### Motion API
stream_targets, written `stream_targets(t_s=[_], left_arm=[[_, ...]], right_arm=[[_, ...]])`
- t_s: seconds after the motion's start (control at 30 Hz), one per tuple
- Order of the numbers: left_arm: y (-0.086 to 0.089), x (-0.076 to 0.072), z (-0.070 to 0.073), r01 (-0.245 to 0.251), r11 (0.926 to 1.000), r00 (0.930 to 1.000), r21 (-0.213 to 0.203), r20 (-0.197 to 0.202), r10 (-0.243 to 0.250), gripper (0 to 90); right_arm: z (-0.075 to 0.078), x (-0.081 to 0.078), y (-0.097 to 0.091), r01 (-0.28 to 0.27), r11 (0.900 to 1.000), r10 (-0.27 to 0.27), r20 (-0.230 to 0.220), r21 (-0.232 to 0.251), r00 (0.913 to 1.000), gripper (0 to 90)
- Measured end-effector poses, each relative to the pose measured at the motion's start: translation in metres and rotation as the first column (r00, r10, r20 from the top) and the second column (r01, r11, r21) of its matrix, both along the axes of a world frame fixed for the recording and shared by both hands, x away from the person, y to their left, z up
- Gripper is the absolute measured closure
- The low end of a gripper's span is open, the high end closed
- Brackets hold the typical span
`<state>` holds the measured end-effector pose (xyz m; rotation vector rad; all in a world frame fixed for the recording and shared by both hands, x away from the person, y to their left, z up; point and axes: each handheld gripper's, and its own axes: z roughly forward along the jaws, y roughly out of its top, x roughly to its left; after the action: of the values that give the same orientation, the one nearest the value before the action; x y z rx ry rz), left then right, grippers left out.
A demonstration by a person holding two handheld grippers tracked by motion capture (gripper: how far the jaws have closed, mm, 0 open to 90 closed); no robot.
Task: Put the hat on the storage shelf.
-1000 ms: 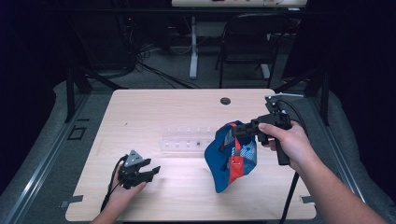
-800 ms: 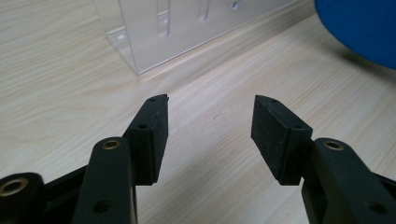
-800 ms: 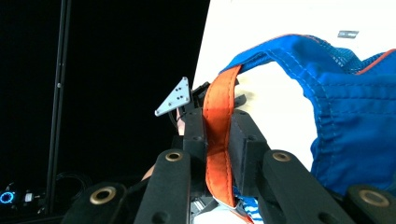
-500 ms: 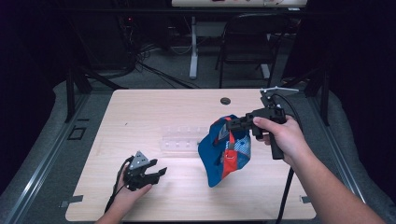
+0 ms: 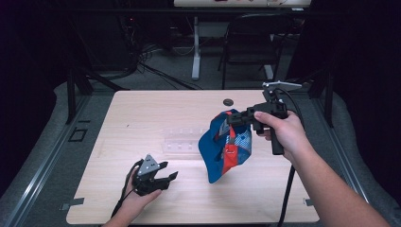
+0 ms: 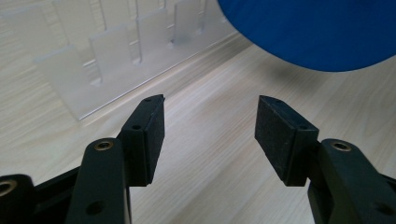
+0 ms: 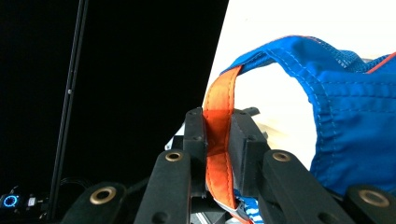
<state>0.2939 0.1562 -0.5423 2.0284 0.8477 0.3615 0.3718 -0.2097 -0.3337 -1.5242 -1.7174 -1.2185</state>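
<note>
A blue bag (image 5: pixel 226 150) with orange and white trim hangs over the table (image 5: pixel 142 109), right of centre. My right gripper (image 5: pixel 232 118) is held level above it. In the right gripper view this gripper (image 7: pixel 218 114) is shut on the bag's orange strap (image 7: pixel 217 95), beside the blue cloth (image 7: pixel 355 121). My left gripper (image 5: pixel 169 176) is near the table's front edge, left of the bag and pointing toward it. Its jaws have just been opening, and it (image 6: pixel 210 116) stands open over bare wood with nothing between the pads. The bag's blue underside (image 6: pixel 303 32) hangs ahead of it.
A clear plastic rack (image 5: pixel 182 142) lies flat mid-table, just left of the bag and beyond the left gripper (image 6: pixel 107 51). A small dark disc (image 5: pixel 228 101) sits near the far edge. Behind the table stand a chair (image 5: pixel 246 42) and a white desk leg (image 5: pixel 196 52).
My left gripper has slid to the right along the front of the table, toward the bag. The right hand has hardly moved, and the bag still hangs from it.
</note>
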Motion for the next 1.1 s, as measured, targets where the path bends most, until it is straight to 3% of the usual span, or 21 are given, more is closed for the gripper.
stream_targets(t_s=[0.33, 0.63, 0.83, 1.1], left_arm=[[-0.028, -0.008, 0.012, 0.06, 0.9981, 0.9979, -0.018, 0.028, -0.059, 43.9], [-0.061, -0.015, 0.016, 0.147, 0.9888, 0.9888, -0.026, 0.031, -0.146, 47.8], [-0.077, -0.018, 0.017, 0.169, 0.9855, 0.9847, -0.012, 0.044, -0.169, 47.7], [-0.087, -0.02, 0.015, 0.186, 0.9825, 0.9817, -0.007, 0.043, -0.186, 47.1]], right_arm=[[0.003, 0.006, 0.004, 0.012, 0.9999, -0.012, 0.011, 0.007, 0.9999, 78.3], [0.004, 0.009, 0.008, 0.018, 0.9998, -0.018, 0.021, 0.013, 0.9996, 78.3], [0.005, 0.011, 0.009, 0.015, 0.9998, -0.015, 0.022, 0.014, 0.9996, 78.3], [0.006, 0.011, 0.013, 0.011, 0.9998, -0.011, 0.025, 0.015, 0.9996, 78.3]])
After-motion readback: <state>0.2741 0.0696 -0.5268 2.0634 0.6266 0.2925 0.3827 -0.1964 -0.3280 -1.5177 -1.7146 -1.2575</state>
